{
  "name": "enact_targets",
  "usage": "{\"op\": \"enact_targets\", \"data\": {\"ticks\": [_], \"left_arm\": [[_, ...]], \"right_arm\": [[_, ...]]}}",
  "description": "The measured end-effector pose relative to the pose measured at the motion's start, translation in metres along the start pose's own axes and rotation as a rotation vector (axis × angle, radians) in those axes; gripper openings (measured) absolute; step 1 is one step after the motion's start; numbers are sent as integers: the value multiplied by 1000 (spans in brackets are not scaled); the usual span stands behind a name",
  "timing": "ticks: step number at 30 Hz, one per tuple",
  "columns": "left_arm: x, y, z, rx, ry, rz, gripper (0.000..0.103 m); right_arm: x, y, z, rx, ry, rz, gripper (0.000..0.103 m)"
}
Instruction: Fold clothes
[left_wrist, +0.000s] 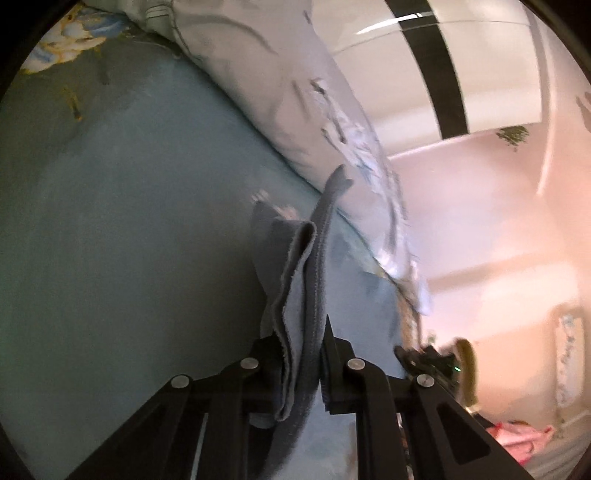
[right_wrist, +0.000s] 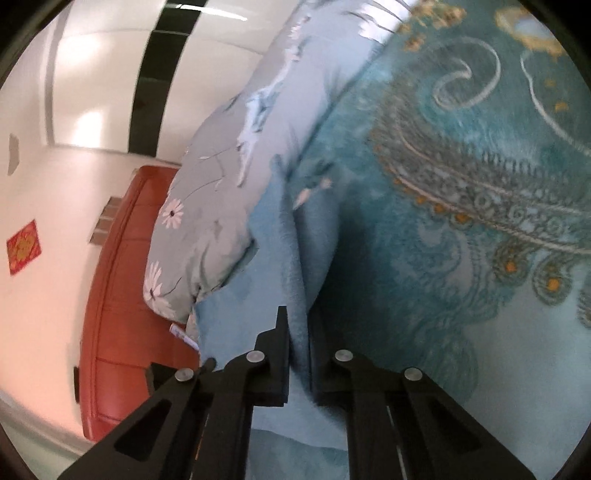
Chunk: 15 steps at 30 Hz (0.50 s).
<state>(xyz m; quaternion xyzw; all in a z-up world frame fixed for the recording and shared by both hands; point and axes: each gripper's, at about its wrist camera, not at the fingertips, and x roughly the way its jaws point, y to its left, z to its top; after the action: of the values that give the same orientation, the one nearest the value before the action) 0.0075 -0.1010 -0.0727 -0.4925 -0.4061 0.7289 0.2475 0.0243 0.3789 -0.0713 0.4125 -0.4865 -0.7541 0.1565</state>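
A light blue garment with a darker ribbed band (left_wrist: 314, 280) stands up in folded layers between the black fingers of my left gripper (left_wrist: 301, 354), which is shut on it. In the right wrist view another edge of the blue garment (right_wrist: 295, 288) rises as a thin ridge from my right gripper (right_wrist: 299, 347), whose jaws pinch it. Both pieces of cloth are lifted off the bed and hang loosely forward. How the two held edges join is hidden.
A teal patterned blanket (right_wrist: 480, 184) covers the bed (left_wrist: 110, 240). A grey-blue floral pillow (left_wrist: 295, 110) (right_wrist: 221, 177) lies along its far side. A red wooden headboard (right_wrist: 122, 314) stands by the white wall. The other gripper (left_wrist: 436, 363) and pink cloth (left_wrist: 517, 439) show at the right.
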Motion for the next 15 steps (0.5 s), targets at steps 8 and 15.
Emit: {"op": "enact_targets", "data": {"ticks": [8,15], "left_arm": [[4,35,-81,16,116,99,16],[-3,41,-84,-21,105,95,20]], "right_arm": [[-60,-27,-66,19,-10,25,8],[-53,-58,-86,106,0,-14,8]]}}
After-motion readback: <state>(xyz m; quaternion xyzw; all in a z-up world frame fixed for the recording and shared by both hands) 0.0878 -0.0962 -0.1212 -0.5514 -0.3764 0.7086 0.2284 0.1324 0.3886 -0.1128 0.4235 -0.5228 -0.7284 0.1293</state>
